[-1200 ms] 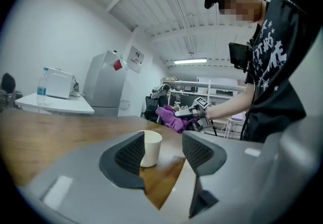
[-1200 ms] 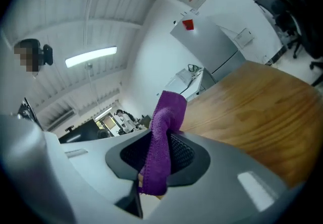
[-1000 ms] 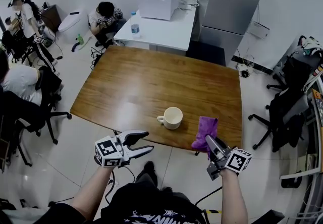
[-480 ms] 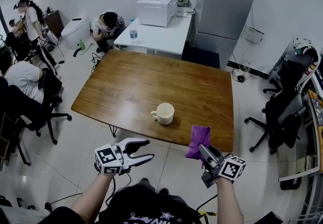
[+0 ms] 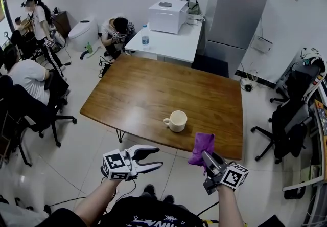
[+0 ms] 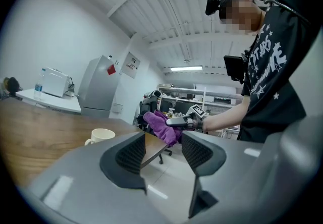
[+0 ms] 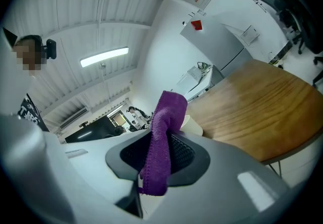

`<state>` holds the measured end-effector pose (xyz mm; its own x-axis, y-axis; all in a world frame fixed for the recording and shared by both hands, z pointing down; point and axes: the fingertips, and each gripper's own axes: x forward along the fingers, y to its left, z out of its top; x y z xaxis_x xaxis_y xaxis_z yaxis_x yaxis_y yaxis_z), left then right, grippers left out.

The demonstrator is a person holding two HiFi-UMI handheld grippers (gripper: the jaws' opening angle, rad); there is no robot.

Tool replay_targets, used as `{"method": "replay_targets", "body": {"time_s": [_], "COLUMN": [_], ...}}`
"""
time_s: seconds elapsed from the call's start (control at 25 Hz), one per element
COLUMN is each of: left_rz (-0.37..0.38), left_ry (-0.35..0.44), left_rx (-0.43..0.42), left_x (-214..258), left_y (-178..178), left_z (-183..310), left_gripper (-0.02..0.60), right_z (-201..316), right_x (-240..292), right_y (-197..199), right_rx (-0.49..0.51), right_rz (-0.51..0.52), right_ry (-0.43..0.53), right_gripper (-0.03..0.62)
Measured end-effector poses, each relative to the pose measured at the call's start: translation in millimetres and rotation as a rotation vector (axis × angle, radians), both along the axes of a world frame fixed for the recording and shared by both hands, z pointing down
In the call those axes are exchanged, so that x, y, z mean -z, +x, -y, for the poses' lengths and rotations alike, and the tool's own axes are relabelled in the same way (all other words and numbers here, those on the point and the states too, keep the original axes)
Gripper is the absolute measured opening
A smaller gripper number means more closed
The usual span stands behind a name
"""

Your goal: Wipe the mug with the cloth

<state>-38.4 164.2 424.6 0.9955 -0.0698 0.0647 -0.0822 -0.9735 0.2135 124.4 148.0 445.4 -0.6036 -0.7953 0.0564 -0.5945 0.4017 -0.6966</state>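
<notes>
Right gripper (image 5: 206,157): clamped on the cloth (image 5: 201,145), which sticks up from its jaws.
Left gripper (image 5: 152,157): jaws apart, nothing between them.
Mug (image 5: 177,120): on the table (image 5: 143,93), ahead of both grippers, untouched.

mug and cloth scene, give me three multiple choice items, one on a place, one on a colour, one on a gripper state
1. Where is the cream ceramic mug?
A. on the brown wooden table
B. on the floor
C. on a chair

2. What colour is the soft fabric cloth?
A. green
B. purple
C. white

3. How do the left hand-held gripper's jaws stand?
A. shut on the mug
B. shut on the cloth
C. apart, empty

1 A: the mug stands upright on the tabletop.
2 B: the cloth shows purple in every view.
3 C: the left gripper view shows a bare gap, while the right hand-held gripper pinches the cloth.
</notes>
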Motion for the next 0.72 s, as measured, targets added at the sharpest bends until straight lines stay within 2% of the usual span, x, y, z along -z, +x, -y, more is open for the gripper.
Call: {"method": "replay_targets", "body": {"time_s": [0.28,0.52,0.72], "left_rz": [-0.008,-0.009,-0.012], "left_ry": [0.007,0.012,0.009], "left_rx": [0.016,-0.004,0.005], "left_x": [-2,0,5], "left_y": [-19,-18,-23], "left_z": [6,6,7], "left_gripper": [0.206,0.206,0.206], "right_z": [1,2,3], "right_x": [5,6,-2], "right_y": [-15,-15,-25], "right_rx": [0.015,0.006,0.039], "right_rz": [-0.028,-0.057,-0.139], "right_ry": [0.003,0.002,-0.009], "right_gripper": [0.086,0.086,0.086]}}
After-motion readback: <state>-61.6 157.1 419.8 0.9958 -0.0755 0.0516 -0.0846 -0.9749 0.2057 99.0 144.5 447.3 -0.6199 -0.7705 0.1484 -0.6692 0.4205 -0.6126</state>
